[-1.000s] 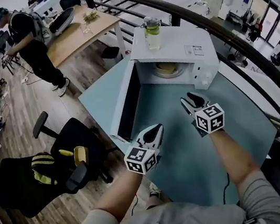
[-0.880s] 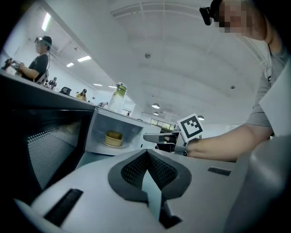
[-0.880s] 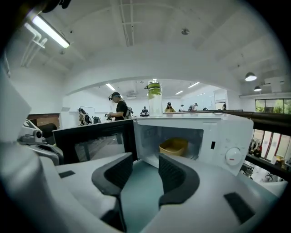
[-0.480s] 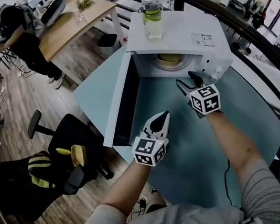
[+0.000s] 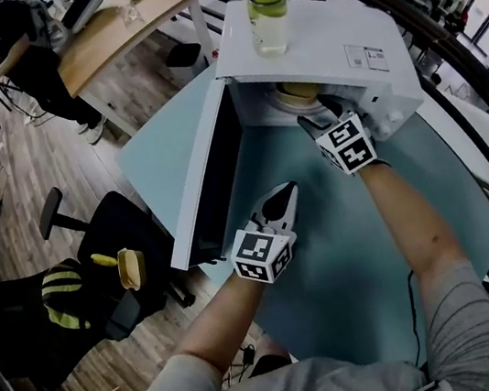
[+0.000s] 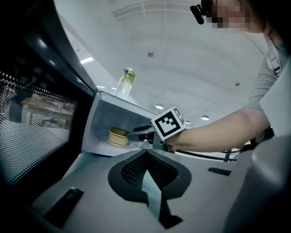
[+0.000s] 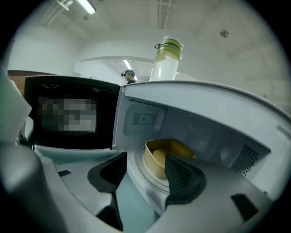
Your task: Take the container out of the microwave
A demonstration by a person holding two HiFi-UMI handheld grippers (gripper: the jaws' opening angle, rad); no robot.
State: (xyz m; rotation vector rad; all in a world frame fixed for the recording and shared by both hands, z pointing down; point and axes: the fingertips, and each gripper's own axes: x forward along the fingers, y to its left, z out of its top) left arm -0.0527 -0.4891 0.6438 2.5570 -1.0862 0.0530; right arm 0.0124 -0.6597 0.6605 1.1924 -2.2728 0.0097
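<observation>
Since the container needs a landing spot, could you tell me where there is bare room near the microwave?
The table is bare in front of the microwave, right of its open door. The microwave's top is free beside the bottle. The opening is crowded: container and right hand-held gripper.

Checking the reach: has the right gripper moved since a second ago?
Yes: the right gripper has advanced to the microwave mouth; its jaws have just been opening, container not yet gripped.
</observation>
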